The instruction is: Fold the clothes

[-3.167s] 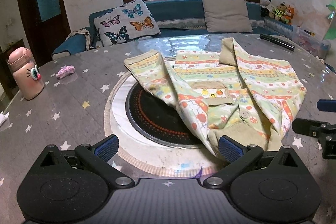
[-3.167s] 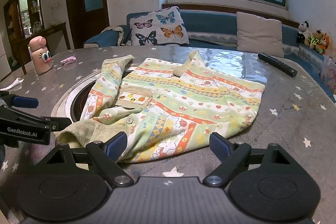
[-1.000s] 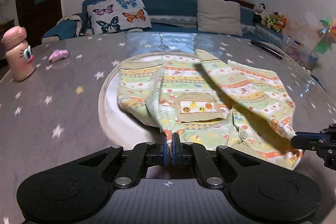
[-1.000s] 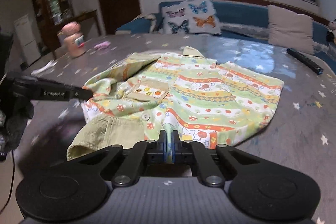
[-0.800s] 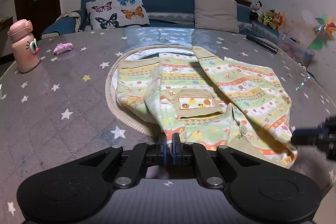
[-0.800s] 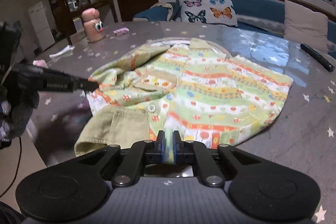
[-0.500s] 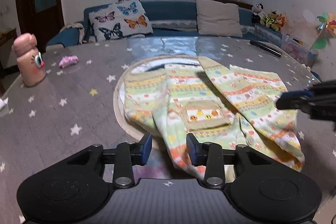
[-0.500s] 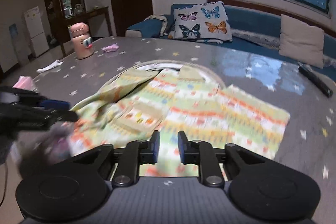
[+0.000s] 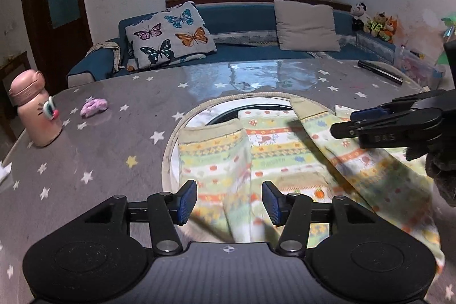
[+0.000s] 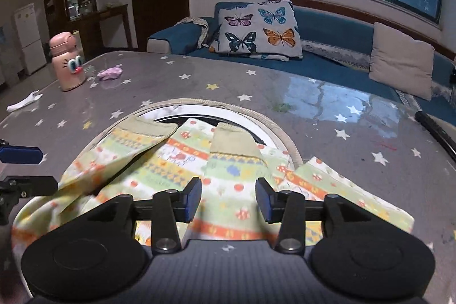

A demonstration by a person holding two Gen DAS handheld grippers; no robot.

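A child's shirt point(image 9: 273, 150) with yellow, green and orange stripes lies crumpled on the round table, its khaki cuffs point(image 10: 233, 141) pointing away from me. My left gripper point(image 9: 229, 202) hovers over the shirt's left part; its jaws are opening and the pads press on nothing, with blurred cloth lying below them. My right gripper point(image 10: 228, 202) hovers over the shirt's middle, jaws also opening and clear of the fabric. In the left wrist view the right gripper point(image 9: 352, 123) reaches in from the right above the shirt. The left gripper point(image 10: 31, 170) shows at the right wrist view's left edge.
A pink cartoon bottle point(image 9: 34, 110) and a small pink item point(image 9: 94, 107) sit on the star-patterned table point(image 9: 114, 150) at the left. A black remote point(image 9: 380, 71) lies far right, a paper scrap point(image 10: 24, 101) far left. A sunken round hob ring point(image 10: 256, 118) lies under the shirt. A sofa stands beyond.
Both grippers were shut on the shirt's near edge; now their jaws have parted and let the cloth go. Both have moved forward over the shirt, the right one farther.
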